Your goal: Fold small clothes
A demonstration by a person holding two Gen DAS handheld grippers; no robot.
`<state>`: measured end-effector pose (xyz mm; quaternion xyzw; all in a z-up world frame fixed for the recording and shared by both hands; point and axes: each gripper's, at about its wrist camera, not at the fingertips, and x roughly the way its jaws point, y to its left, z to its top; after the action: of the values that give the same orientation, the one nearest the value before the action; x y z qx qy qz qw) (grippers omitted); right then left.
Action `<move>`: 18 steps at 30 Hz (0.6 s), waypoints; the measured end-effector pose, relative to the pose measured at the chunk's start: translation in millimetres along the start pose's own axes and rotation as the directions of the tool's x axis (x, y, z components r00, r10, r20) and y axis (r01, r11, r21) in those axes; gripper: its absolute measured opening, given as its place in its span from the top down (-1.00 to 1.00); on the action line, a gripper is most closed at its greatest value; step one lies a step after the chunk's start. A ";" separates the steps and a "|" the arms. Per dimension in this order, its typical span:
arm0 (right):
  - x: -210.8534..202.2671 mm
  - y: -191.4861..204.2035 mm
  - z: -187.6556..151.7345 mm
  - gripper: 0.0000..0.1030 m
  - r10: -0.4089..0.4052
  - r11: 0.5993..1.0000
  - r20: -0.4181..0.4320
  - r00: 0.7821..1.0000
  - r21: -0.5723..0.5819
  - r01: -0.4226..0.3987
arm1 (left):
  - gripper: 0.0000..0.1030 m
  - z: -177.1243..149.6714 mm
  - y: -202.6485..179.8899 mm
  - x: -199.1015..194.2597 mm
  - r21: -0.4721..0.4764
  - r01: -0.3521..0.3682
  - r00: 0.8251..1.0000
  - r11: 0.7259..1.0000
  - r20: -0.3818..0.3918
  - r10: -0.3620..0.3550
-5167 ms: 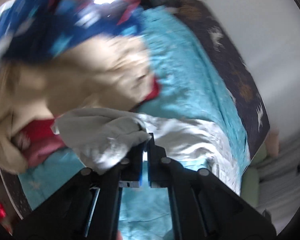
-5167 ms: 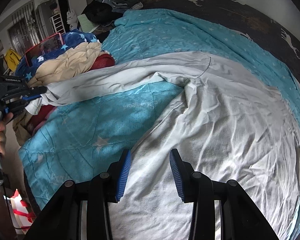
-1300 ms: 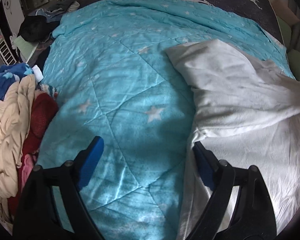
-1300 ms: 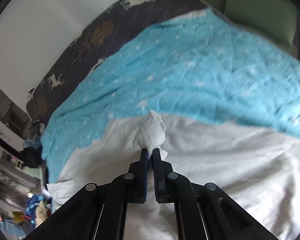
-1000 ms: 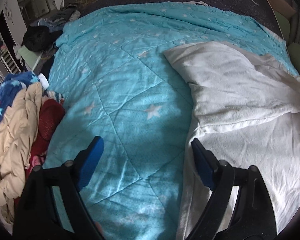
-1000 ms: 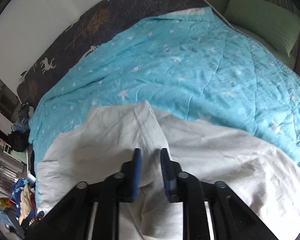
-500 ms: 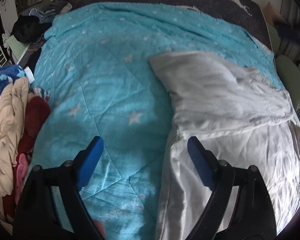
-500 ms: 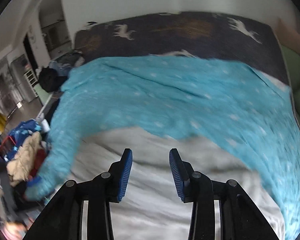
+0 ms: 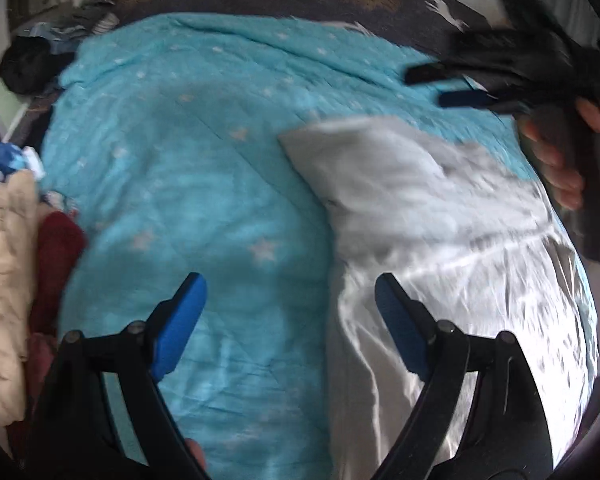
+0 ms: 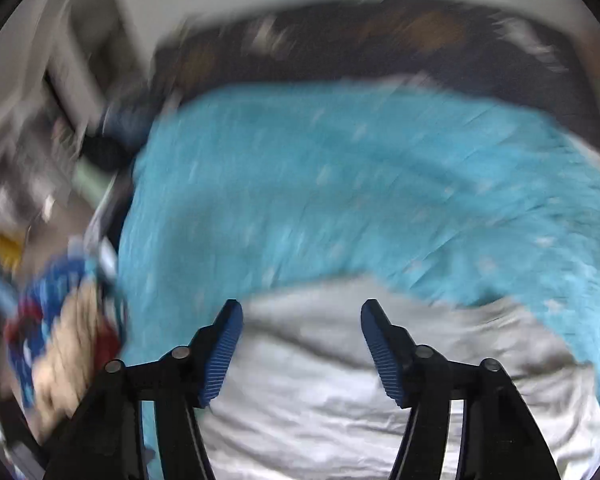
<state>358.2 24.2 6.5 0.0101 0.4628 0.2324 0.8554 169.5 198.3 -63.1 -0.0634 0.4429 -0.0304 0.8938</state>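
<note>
- left wrist view showed the white garment (image 9: 440, 216) lying on the right part of the bed, on the teal star quilt (image 9: 188, 168), its far portion folded back over the rest.
- left tool (image 9: 288, 312) hung wide open above the quilt and the garment's left edge, with nothing between its jaws.
- right tool (image 10: 300, 340), seen at far right in the left view, had just been opening; its jaws stood well apart over the cloth and held nothing.
- garment looked thin, light and limp; i judged it would sag and crease, not hold shape.
- best hold seemed a pinch on a corner or hem, such as the folded layer's far left corner, lifting little so layers stay aligned.
- pile of other clothes (image 9: 8, 280) sat at near left.
</note>
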 end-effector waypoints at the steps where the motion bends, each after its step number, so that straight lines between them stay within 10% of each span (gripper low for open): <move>1: 16.8 -1.0 -3.2 -0.24 0.049 0.999 -0.040 0.998 0.001 -0.049 | -0.68 -5.0 -2.4 9.9 0.013 0.016 1.000 1.000 -0.025 -0.015; 8: 100.0 25.4 -18.0 -0.58 0.077 0.979 -0.192 0.978 -0.169 -0.110 | -0.40 -12.9 0.6 30.3 0.034 -0.008 1.000 0.999 -0.005 0.008; 9: 105.1 31.8 -19.5 -0.41 0.082 0.975 -0.197 0.977 -0.189 -0.120 | -0.27 -12.6 2.5 30.1 0.026 -0.021 1.000 0.999 0.002 0.021; 10: 108.7 37.8 -20.4 0.57 0.083 0.969 -0.200 0.976 -0.211 -0.126 | -0.27 -11.4 6.8 30.0 0.012 -0.015 1.000 1.000 0.005 0.015; 11: 112.1 44.4 -22.1 0.97 0.082 0.964 -0.214 0.973 -0.231 -0.132 | -0.27 -11.8 12.5 28.9 -0.014 0.002 1.000 1.000 0.007 -0.002; 18: 100.3 -9.9 -15.7 0.85 0.022 0.999 -0.069 0.997 -0.039 -0.024 | -0.27 -18.6 7.7 26.1 0.022 -0.077 0.996 0.997 0.040 0.076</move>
<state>396.0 53.1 -83.7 -0.0098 0.4870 0.2517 0.8363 170.5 201.5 -95.9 -0.0364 0.4270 -0.0001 0.9035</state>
